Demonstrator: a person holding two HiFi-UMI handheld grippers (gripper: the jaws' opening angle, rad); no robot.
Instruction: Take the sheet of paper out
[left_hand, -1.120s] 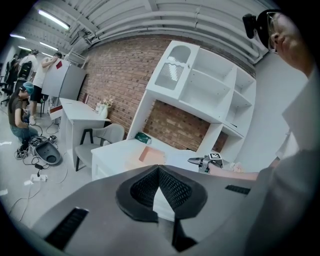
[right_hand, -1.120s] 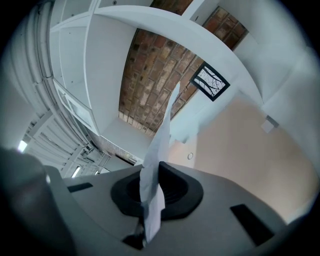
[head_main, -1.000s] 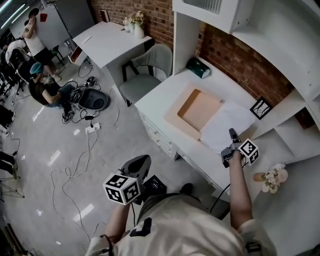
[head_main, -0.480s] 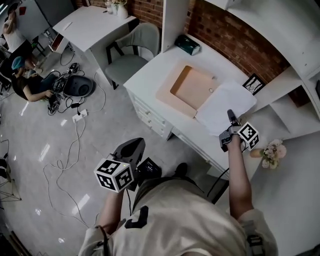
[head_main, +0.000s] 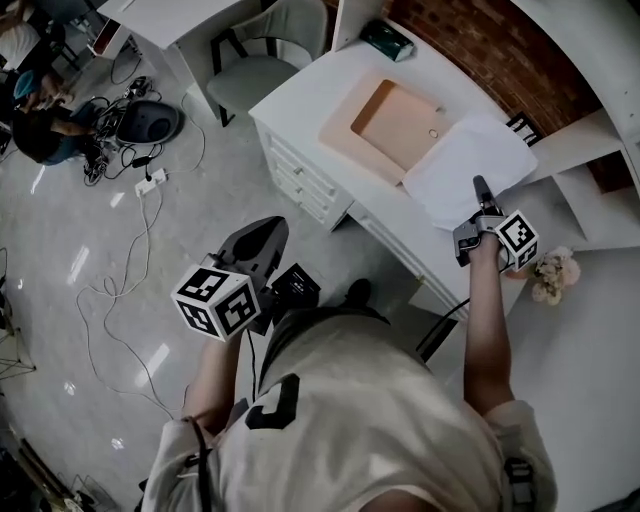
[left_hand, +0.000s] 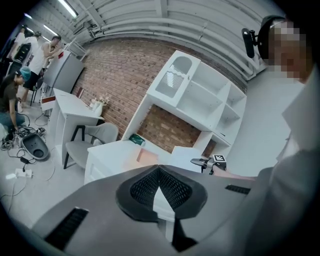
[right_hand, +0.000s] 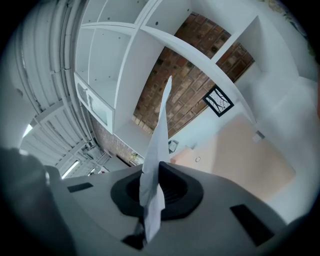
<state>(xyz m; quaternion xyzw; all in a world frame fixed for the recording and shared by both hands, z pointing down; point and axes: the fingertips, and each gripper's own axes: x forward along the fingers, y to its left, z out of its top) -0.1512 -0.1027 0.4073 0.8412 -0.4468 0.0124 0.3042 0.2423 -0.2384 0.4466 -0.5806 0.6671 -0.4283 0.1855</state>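
Note:
The white sheet of paper (head_main: 468, 160) hangs over the right end of the white desk (head_main: 305, 100), beside an open peach folder (head_main: 392, 118). My right gripper (head_main: 479, 187) is shut on the sheet's near edge. In the right gripper view the sheet (right_hand: 159, 125) stands edge-on, up out of the closed right gripper (right_hand: 151, 176), with the peach folder (right_hand: 240, 157) lying beyond. My left gripper (head_main: 266, 230) is held low over the floor in front of the desk drawers, away from the paper. Its jaws meet at the tips, and the left gripper (left_hand: 159, 171) holds nothing.
On the desk's back edge are a green box (head_main: 388, 40) and a small framed picture (head_main: 520, 126). A grey chair (head_main: 262, 52) stands left of the desk. Flowers (head_main: 555, 275) sit on the right. Cables and a power strip (head_main: 150, 180) lie on the floor, with people (head_main: 35, 120) nearby.
My right gripper has risen a little with the sheet's edge still in it. The left gripper has hardly moved. The head view has swung, so the desk sits higher in the picture.

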